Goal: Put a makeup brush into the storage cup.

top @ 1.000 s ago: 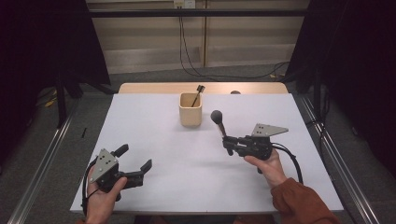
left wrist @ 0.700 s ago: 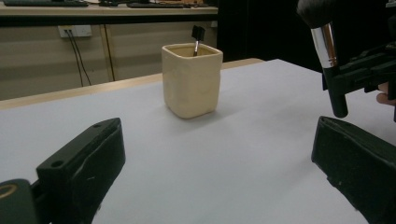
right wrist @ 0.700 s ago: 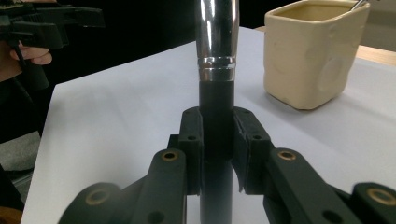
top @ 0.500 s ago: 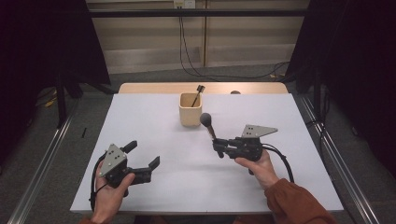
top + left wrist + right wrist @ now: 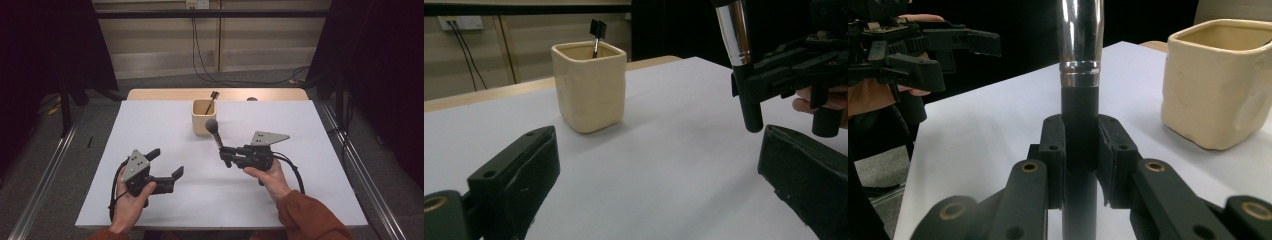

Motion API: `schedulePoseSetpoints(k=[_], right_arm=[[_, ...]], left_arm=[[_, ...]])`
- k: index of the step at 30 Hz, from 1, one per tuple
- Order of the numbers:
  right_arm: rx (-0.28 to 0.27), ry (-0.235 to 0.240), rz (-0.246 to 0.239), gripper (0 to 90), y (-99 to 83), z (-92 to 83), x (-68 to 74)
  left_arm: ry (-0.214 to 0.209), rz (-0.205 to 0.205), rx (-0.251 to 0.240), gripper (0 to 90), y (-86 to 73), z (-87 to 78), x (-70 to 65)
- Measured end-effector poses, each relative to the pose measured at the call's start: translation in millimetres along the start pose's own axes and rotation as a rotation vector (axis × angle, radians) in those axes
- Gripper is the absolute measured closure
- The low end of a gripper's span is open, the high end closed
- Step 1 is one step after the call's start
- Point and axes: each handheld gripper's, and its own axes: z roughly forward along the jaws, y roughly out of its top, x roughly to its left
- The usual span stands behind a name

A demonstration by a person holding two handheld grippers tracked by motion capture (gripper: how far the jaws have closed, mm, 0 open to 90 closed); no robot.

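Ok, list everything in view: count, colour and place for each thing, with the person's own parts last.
makeup brush: one, black handle, silver ferrule, dark head; upright in the right gripper, near the cup.
cup: one, cream, square; far middle of the table.
small brush: one, black; standing in the cup.
table: one, white top.
left gripper: one, black; open, holding nothing, near left.
right gripper: one, black; shut on the makeup brush.
hands: two; one on each gripper.

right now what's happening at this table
A person holds a tool in each hand over a white table. The right tool is shut on the black handle of a makeup brush, held upright near a cream cup that has another brush in it. The left tool is open and empty.
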Motion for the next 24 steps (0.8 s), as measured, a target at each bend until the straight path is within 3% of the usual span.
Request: schedulePoseSetpoints(k=[5, 12, 15, 17, 20, 24], right_arm=[[0.002, 0.018, -0.003, 75.2, -0.5, 7.5, 4.0], [0.015, 0.029, 0.003, 75.2, -4.3, 12.1, 6.4], [0.017, 0.036, -0.002, 75.2, -5.3, 14.1, 8.4], [0.015, 0.042, -0.006, 75.2, -4.9, 14.7, 10.0], [0.015, 0.045, -0.009, 75.2, -5.1, 14.9, 11.8], [0.01, 0.046, -0.009, 75.2, -5.0, 15.2, 13.3]], left_arm=[[-0.039, -0.025, -0.003, 3.6, 7.4, 13.2, -5.3], [-0.079, -0.011, -0.01, 3.8, 15.9, 30.5, -19.6], [-0.118, -0.024, -0.012, 3.7, 19.0, 38.6, -25.3], [-0.123, -0.01, -0.013, 3.1, 20.6, 43.4, -28.4], [-0.142, -0.046, -0.038, 3.0, 24.1, 48.7, -31.0], [-0.151, -0.035, -0.035, 2.1, 27.2, 59.2, -36.9]])
